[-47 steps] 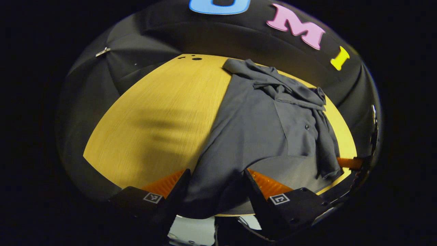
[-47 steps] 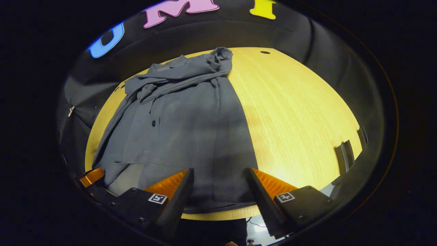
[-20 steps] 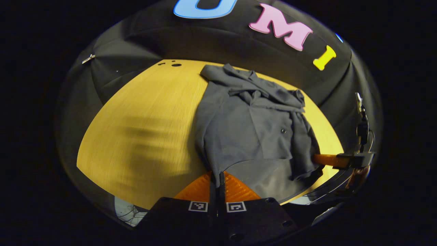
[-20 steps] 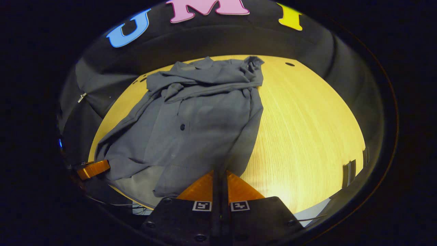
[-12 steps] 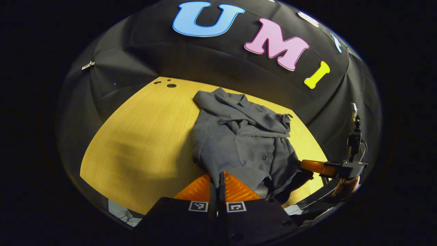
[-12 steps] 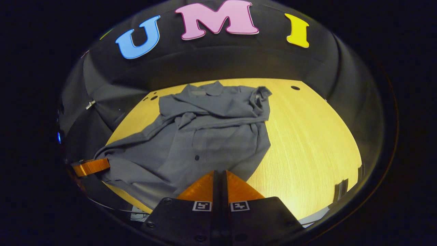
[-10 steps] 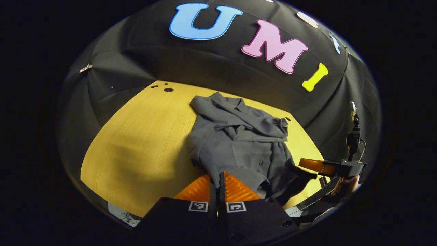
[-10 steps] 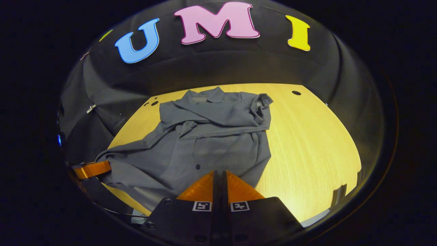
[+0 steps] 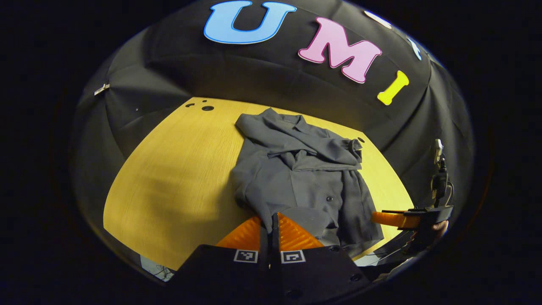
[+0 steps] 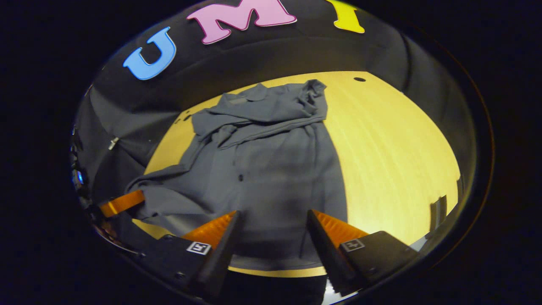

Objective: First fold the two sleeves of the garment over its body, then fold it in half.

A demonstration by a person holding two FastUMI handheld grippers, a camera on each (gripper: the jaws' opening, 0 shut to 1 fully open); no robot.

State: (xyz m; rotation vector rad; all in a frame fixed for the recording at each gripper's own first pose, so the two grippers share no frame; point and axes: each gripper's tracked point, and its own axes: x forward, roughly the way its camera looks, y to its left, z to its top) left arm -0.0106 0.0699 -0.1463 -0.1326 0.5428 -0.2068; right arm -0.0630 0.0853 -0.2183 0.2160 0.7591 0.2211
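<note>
Left gripper (image 9: 269, 222) fingers pressed together — right gripper (image 10: 273, 224) fingers spread apart.

The bench (image 9: 178, 169) has a light wooden top with fine straight grain, and the light falls brighter on its near part. At its far corner there is a small dark round hole (image 9: 207, 108) with smaller ones beside it; another hole (image 10: 359, 79) shows in the right gripper view. Behind and around the bench hangs a black cloth wall (image 9: 262, 76) with soft folds. A small metal clip (image 9: 100, 89) holds the cloth on one side.
</note>
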